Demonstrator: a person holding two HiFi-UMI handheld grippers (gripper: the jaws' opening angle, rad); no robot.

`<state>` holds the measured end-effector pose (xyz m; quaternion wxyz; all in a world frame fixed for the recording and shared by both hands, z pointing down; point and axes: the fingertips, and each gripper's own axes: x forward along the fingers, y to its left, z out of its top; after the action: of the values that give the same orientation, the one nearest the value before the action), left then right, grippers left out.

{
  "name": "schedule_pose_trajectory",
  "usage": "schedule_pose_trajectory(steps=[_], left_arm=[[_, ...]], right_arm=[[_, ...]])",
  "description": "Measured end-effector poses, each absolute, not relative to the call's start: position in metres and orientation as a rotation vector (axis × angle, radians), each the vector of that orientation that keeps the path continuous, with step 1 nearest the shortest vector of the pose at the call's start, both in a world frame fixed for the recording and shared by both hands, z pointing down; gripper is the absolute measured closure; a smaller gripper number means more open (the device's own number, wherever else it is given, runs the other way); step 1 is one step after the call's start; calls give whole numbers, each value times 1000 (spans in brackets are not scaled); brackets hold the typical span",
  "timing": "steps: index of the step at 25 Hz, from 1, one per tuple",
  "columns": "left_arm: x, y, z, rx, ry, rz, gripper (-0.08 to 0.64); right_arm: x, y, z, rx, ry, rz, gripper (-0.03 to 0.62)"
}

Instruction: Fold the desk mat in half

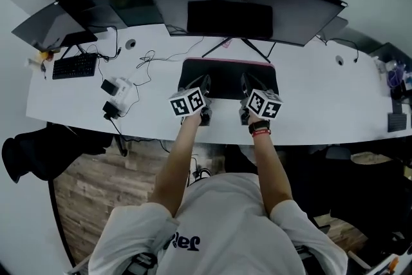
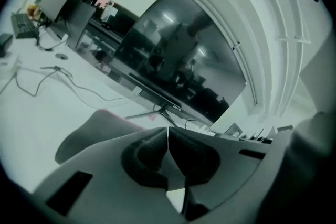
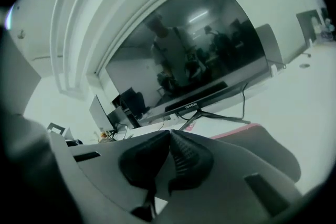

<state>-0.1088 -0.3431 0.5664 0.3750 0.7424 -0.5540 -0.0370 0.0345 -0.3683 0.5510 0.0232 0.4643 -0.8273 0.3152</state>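
Note:
A black desk mat (image 1: 228, 77) with a pink far edge lies on the white desk (image 1: 322, 100) in front of the monitor stand. My left gripper (image 1: 203, 83) and right gripper (image 1: 247, 82) hang side by side over the mat's near edge, raised above the desk. In the left gripper view the left gripper (image 2: 168, 131) has its pads pressed together, and the mat (image 2: 100, 128) curves up towards them. In the right gripper view the right gripper (image 3: 170, 135) is closed the same way, with the mat (image 3: 265, 140) rising beside it. Both appear pinched on the mat's near edge, which the gripper bodies hide.
A wide curved monitor (image 1: 232, 19) on a tripod stand fills the back of the desk. At the left are a keyboard (image 1: 74, 66), a second screen (image 1: 45, 26), loose cables and a white adapter (image 1: 119, 90). Small items stand at the far right end (image 1: 394, 77).

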Motion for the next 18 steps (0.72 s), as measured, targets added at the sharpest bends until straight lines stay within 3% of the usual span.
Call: schedule_pose_trajectory(steps=[18], left_arm=[[-128, -203, 462, 2319, -1738, 126, 540]], right_arm=[[47, -224, 473, 1523, -2616, 487, 577]])
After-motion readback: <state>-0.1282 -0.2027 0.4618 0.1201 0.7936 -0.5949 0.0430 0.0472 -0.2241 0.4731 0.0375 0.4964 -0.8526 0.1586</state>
